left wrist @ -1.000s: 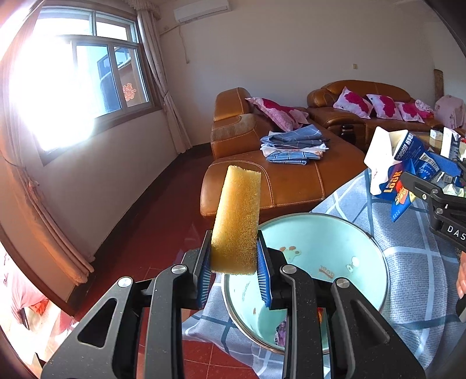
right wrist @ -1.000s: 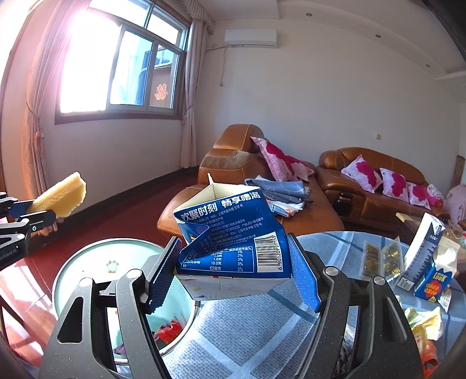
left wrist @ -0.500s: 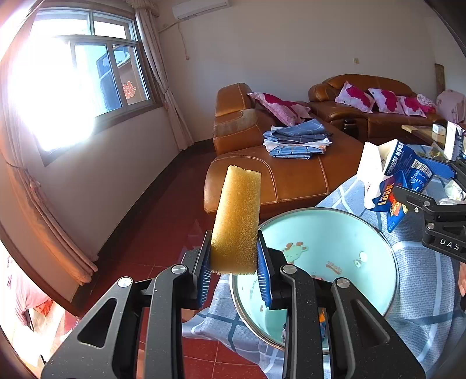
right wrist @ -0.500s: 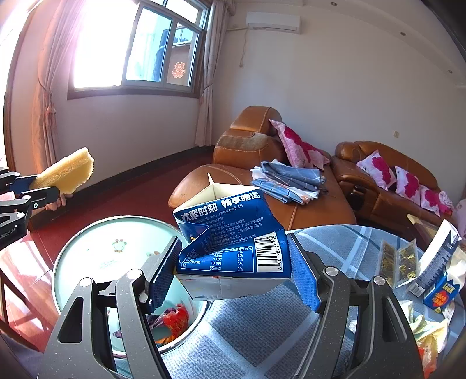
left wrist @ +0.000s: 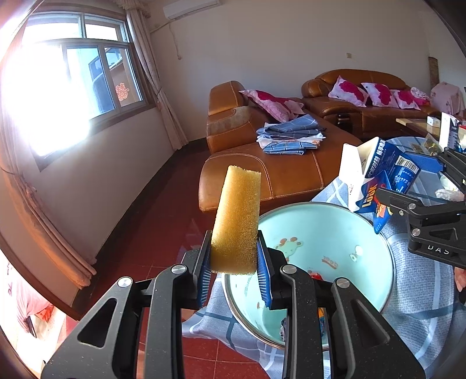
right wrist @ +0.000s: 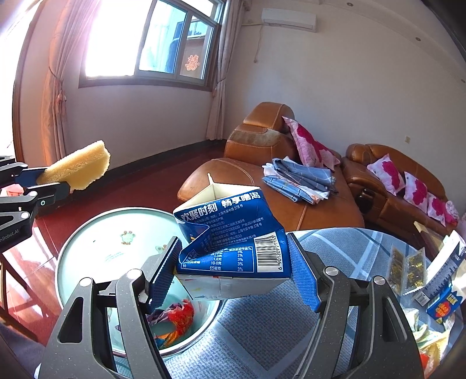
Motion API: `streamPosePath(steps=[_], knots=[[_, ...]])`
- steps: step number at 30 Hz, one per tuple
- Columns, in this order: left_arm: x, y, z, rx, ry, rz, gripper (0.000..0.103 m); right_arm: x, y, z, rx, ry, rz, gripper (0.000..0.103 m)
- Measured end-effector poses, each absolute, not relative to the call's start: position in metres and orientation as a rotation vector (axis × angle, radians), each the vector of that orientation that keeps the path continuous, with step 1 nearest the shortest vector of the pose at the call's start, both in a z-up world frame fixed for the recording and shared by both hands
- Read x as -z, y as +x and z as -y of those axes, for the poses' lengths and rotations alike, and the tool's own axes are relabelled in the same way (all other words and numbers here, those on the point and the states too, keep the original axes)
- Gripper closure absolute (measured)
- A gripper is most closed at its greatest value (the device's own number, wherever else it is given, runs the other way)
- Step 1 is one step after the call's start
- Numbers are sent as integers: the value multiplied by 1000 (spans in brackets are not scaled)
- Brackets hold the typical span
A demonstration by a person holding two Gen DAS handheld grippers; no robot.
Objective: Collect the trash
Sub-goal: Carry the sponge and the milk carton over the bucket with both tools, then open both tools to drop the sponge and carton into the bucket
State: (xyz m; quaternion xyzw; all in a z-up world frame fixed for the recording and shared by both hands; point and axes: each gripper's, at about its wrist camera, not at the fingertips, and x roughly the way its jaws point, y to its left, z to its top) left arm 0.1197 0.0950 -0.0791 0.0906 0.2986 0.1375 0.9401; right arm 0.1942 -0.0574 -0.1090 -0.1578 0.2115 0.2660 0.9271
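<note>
Home living room: leather sofa, floral cushions, curtained window, wall air-conditioner.

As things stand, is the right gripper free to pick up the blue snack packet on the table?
Probably not: the right gripper is shut on a crumpled blue milk carton, so its jaws are occupied; the snack packet lies unobstructed.

- Left gripper: pointing forward and somewhat downward, jaws narrow, pads clamped on a sponge.
- Right gripper: pointing forward and somewhat downward, jaws wide, pads pressed against a crumpled carton.
</note>
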Motion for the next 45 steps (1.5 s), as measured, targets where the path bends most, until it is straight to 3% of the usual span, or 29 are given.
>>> streamPosePath(steps=[18,20,22,23,45], knots=[[80,119,-95,-250,184,-622,75,109,194,54,-577,-340,-437,32],[81,119,-93,-236,183,-622,73,109,192,53,-601,-344,-435,32],[83,120,-89,-238,197,-628,56,110,191,52,-606,-352,-431,31],[83,119,-89,-236,195,-626,54,109,190,52,-605,-352,-428,30],[87,121,-85,-226,197,-637,53,109,189,55,-587,-331,-416,26]])
